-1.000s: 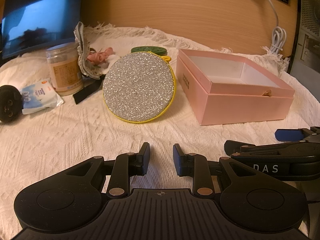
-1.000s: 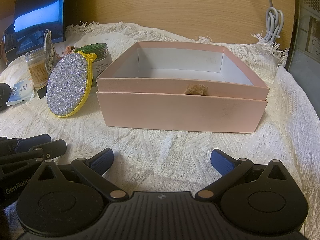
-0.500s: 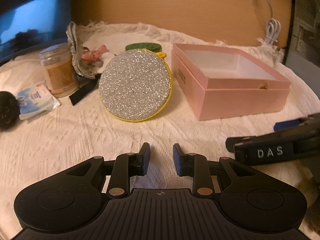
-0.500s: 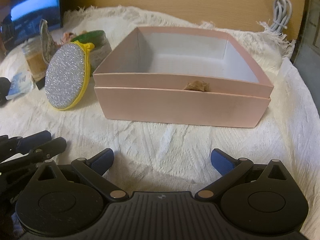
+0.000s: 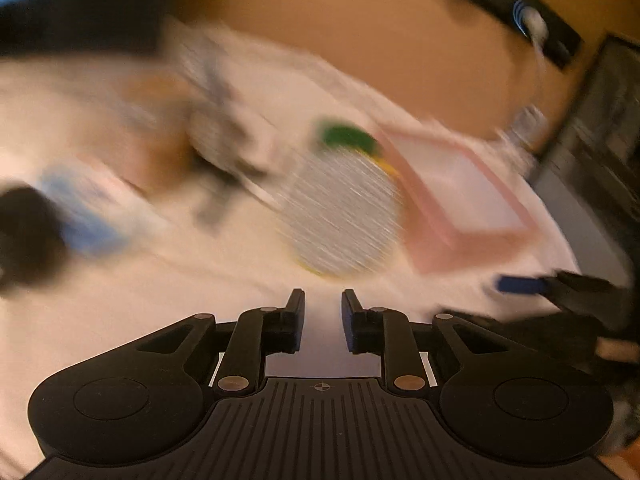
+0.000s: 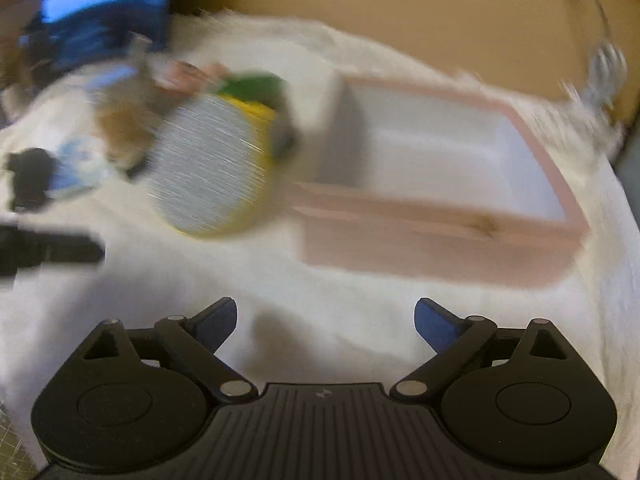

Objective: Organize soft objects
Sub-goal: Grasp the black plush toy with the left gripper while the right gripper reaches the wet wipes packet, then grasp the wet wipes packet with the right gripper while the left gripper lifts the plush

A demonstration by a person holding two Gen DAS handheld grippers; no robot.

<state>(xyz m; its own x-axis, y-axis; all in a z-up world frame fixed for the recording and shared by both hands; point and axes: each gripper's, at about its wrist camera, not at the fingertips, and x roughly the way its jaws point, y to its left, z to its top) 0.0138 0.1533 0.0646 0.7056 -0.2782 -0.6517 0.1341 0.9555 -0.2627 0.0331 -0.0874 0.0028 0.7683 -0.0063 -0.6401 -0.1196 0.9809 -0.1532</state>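
Observation:
Both views are blurred by motion. A round silver glitter pad (image 5: pixel 340 216) with a yellow rim leans beside an open pink box (image 5: pixel 432 240) on the white cloth. My left gripper (image 5: pixel 323 296) hovers short of the pad. Its jaws are closing to a narrow gap with nothing between them. My right gripper (image 6: pixel 324 308) hangs in front of the pink box (image 6: pixel 420 248). Its jaws stand wide, closing slightly, with nothing between them. The pad (image 6: pixel 208 176) shows to the left of the box there. A dark soft object (image 5: pixel 24 232) lies at the far left.
A green-lidded jar (image 5: pixel 348 136) stands behind the pad. Further left are a patterned cloth (image 5: pixel 216 132), a tan jar (image 5: pixel 156 120) and a blue-white tissue pack (image 5: pixel 80 208). A monitor (image 6: pixel 100 12) and wooden wall sit behind. A white cable (image 6: pixel 604 60) hangs at the right.
Both cameras have swung, so the pad and box sit further right and lower in each view and are now smeared. Both pairs of jaws have narrowed a little.

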